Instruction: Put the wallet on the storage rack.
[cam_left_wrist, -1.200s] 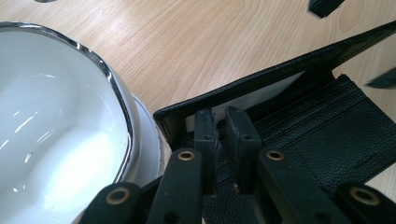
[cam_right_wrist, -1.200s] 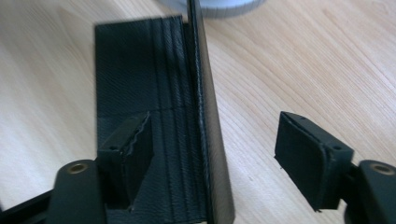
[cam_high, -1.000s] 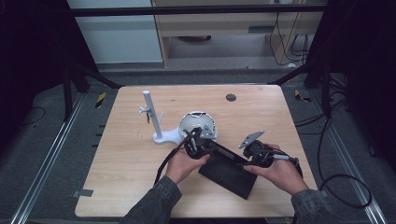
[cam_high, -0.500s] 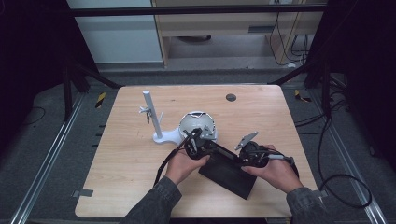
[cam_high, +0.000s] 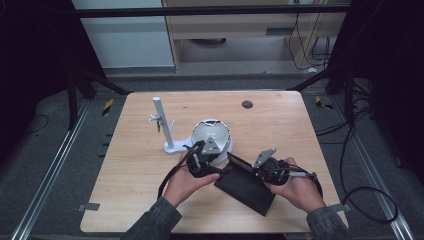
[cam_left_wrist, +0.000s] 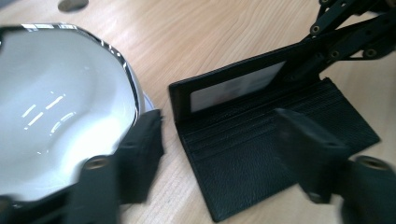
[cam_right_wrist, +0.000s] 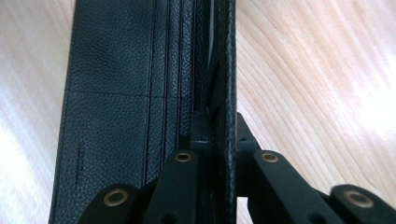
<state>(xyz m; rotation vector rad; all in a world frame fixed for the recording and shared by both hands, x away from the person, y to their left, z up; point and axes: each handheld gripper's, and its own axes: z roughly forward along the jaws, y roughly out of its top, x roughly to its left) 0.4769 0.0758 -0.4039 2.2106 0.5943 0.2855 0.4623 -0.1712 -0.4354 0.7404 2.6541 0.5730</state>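
Observation:
A black wallet (cam_high: 246, 186) lies open on the wooden table (cam_high: 130, 200), with card slots facing up (cam_left_wrist: 261, 144). Its flap with the clear window (cam_left_wrist: 233, 86) stands raised on edge. My right gripper (cam_high: 251, 167) is shut on that flap, which runs thin and upright between its jaws (cam_right_wrist: 219, 122); it also shows at the top right of the left gripper view (cam_left_wrist: 336, 32). My left gripper (cam_high: 220, 167) is open; one jaw is beside the white bowl (cam_left_wrist: 56, 107), the other over the wallet's inner face, and the wallet's near corner lies between the tips (cam_left_wrist: 219, 128).
The white, chrome-rimmed bowl (cam_high: 212, 134) sits just behind the left gripper. A white stand with an upright post (cam_high: 162, 125) is to its left. A small dark disc (cam_high: 247, 104) lies near the far edge. Bare wood (cam_right_wrist: 317, 70) flanks the wallet.
My right gripper has shifted a little to the left along the wallet's far edge. The left gripper and the bowl have hardly moved.

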